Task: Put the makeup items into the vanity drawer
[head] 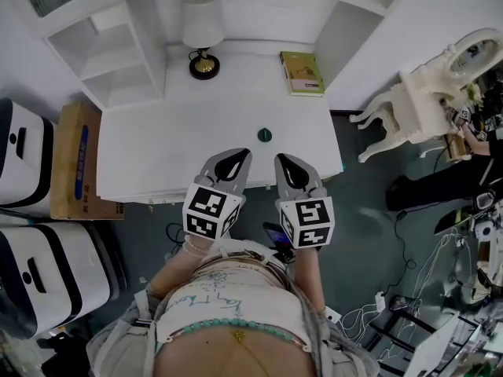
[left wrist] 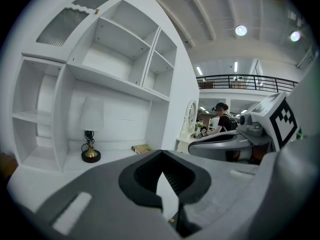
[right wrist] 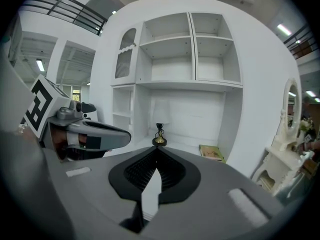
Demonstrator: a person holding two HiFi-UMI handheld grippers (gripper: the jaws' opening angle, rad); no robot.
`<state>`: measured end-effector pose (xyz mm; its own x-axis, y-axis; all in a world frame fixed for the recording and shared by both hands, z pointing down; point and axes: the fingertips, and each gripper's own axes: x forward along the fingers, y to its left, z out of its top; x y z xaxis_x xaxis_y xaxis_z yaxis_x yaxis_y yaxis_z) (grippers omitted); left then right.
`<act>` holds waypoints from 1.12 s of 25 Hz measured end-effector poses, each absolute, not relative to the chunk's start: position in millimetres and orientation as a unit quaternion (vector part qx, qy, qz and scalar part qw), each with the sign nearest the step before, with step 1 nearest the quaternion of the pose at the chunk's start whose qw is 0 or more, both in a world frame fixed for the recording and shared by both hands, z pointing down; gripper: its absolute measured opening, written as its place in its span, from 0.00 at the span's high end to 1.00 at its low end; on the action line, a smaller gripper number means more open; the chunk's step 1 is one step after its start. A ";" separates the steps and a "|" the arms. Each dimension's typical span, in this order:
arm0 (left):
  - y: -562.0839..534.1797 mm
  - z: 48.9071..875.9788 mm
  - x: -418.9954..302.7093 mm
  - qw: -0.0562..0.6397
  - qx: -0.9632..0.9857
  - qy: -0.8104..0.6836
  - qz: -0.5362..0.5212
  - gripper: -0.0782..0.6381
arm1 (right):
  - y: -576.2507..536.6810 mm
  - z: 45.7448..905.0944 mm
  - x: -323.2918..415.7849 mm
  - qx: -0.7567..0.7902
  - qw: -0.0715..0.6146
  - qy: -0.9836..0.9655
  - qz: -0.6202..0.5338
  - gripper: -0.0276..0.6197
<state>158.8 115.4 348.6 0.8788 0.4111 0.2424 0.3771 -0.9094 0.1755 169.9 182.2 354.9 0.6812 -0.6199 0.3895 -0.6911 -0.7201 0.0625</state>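
left claw (head: 234, 157) and right claw (head: 285, 162) side by side, just apart, both pointing forward and slightly down; jaws of both closed, nothing between.

Desktop (head: 157, 148) mostly open; lamp (head: 203, 23), book (head: 302, 73) at back.

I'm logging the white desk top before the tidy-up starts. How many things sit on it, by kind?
Lamp: 1
Book: 1
Small green round item: 1
Total: 3
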 end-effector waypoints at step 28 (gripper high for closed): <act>88.6 364.8 224.9 0.081 0.976 0.120 0.162 0.89 | 164.4 375.0 262.9 0.872 0.140 -0.424 0.201 0.91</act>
